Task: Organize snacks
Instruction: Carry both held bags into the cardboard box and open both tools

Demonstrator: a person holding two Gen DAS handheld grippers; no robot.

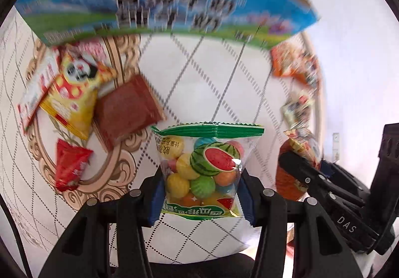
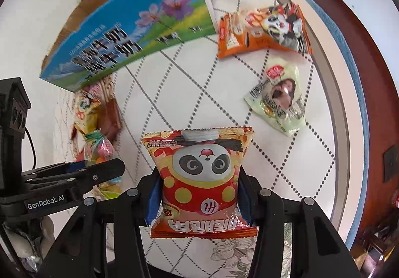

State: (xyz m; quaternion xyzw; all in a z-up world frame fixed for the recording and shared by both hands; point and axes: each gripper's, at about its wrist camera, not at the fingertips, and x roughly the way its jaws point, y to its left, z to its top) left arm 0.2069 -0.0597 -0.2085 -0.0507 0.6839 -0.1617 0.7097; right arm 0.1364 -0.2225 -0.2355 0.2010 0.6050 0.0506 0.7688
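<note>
While both jaws grip snacks, the left gripper [image 1: 200, 193] a gumball bag [image 1: 204, 170], the right gripper [image 2: 199, 193] a panda packet [image 2: 202, 178], lift each above the table [image 2: 189, 93] over the far cardboard box [image 2: 129, 36] rim before releasing.

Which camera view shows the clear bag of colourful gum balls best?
The left wrist view shows the gum-ball bag best: it is sharp and centred, held in the left claw. In the right wrist view, the same bag appears only at the left edge, small and partly hidden behind a claw finger.
</note>
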